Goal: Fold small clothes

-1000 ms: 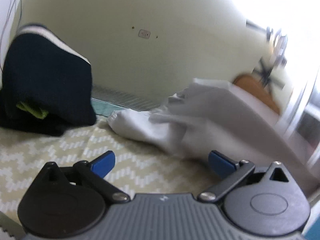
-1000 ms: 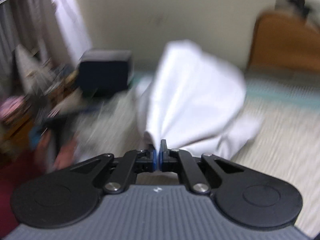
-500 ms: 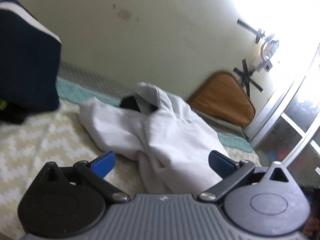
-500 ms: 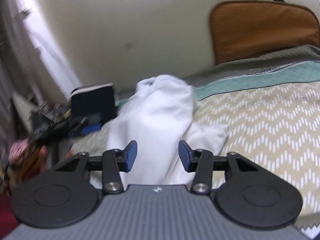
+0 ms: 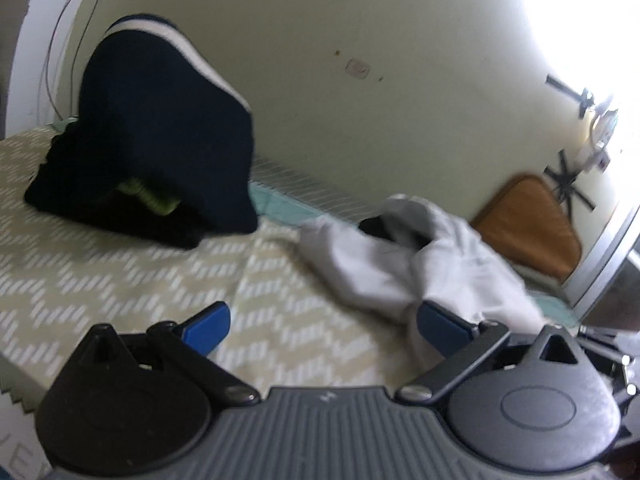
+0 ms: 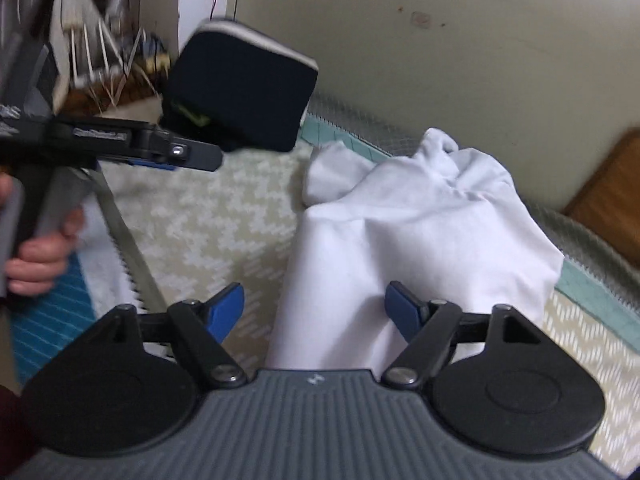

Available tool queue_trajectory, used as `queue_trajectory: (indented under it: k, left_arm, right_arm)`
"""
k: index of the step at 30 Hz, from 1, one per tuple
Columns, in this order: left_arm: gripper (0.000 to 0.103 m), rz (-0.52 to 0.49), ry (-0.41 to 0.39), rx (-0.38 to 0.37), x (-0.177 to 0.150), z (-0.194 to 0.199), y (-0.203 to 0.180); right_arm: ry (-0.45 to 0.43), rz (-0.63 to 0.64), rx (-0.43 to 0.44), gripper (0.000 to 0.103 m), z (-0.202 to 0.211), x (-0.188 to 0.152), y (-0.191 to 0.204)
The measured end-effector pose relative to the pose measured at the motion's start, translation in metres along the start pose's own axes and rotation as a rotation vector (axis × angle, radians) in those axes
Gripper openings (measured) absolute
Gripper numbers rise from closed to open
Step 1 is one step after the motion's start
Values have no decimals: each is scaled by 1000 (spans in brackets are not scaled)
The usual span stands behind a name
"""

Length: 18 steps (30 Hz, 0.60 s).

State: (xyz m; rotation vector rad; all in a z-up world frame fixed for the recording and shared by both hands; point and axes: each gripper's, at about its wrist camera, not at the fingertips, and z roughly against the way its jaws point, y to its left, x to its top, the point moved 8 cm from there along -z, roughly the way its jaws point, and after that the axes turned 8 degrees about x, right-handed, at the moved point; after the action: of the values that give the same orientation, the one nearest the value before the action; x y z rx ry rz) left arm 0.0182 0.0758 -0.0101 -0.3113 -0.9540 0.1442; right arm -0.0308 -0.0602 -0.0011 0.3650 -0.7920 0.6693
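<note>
A bed with a beige zigzag-patterned cover [image 5: 132, 280] stands against a pale wall [image 5: 380, 40], and much of the scene is soft with blur, so the edge of the mattress and the clutter in the upper left of the right wrist view cannot be made out clearly. The white garment [image 6: 420, 232] lies crumpled on the cover in the middle right of that view, its lower end cut off behind the gripper body; in the left wrist view it appears grey, at the middle right, and something dark shows inside its opening, too unclear to name. A stack of dark folded clothes [image 5: 160, 152] sits in the upper left of both views, a yellow-green strip peeking from it. The right gripper [image 6: 314, 312] points down at the cloth with its jaws spread, having just been opening; the garment lies between them but the pads do not press it. The left gripper [image 5: 322, 322] is also released, its jaws wide over the cover, the right one just at the garment's edge. Only the right wrist view shows a hand [image 6: 36, 256] at the left edge wrapped around the left gripper's handle. Only the left wrist view shows the brown cushion [image 5: 528, 232] fully and the bright window at the right.
</note>
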Motion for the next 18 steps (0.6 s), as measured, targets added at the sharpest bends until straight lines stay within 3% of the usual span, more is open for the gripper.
queue_trajectory:
  k: [1, 2, 5, 8, 10, 12, 15, 17, 18]
  left_arm:
    - [103, -3, 8, 4, -3, -3, 1]
    - [103, -3, 17, 7, -7, -5, 2]
    - [103, -4, 36, -3, -11, -8, 3]
    - [103, 2, 20, -27, -9, -6, 3]
    - [103, 18, 31, -47, -7, -6, 2]
    - [103, 38, 23, -65, -3, -3, 3]
    - [103, 64, -16, -79, 11, 6, 5]
    - [103, 78, -32, -77, 21, 10, 5]
    - [103, 84, -37, -81, 24, 12, 6]
  right_arm:
    - [5, 32, -33, 28, -3, -1, -2]
    - [21, 71, -80, 11, -6, -2, -5]
    - [-39, 43, -157, 6, 24, 11, -14]
    - [-197, -20, -264, 6, 84, 30, -37]
    - [-309, -155, -170, 6, 134, 36, -54]
    - [-357, -239, 80, 7, 169, 30, -49]
    - [-325, -126, 417, 10, 195, 1, -5]
    - [-251, -68, 518, 11, 194, -24, 17]
    - [-238, -59, 511, 13, 194, -32, 20]
